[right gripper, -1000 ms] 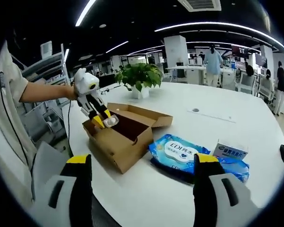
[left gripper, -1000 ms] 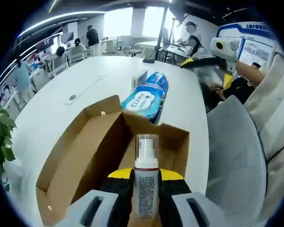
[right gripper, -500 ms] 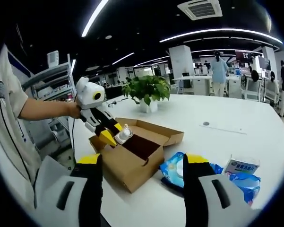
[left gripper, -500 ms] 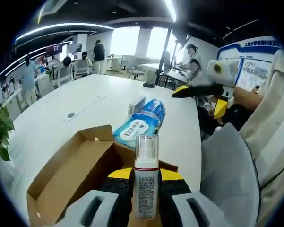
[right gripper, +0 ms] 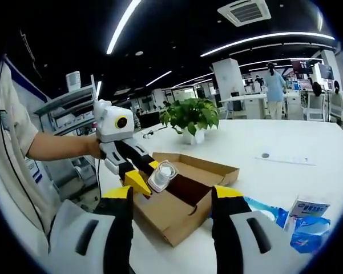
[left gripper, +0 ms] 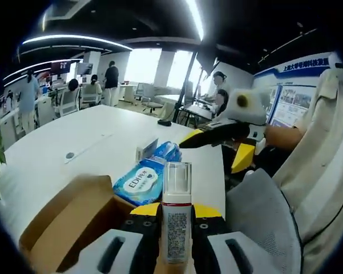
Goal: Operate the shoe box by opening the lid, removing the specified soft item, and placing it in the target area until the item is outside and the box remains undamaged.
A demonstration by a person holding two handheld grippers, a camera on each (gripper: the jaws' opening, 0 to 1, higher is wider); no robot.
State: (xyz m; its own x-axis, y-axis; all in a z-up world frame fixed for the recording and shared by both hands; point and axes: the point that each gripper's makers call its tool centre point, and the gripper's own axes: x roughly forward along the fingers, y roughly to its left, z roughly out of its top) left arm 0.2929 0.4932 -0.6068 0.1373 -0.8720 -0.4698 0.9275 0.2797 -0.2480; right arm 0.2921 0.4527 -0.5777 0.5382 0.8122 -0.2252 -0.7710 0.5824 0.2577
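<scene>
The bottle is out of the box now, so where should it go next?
Probably carry it sideways and set it on bare table. The left gripper is shut on the bottle, held above the open box, clear of the blue wipes pack.

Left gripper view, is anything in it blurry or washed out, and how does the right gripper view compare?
Left gripper view: the bottle is sharp, the other gripper is smeared, the far windows blow out white. Right gripper view: the cardboard box and plant are clear, with ceiling strip lights glaring.
</scene>
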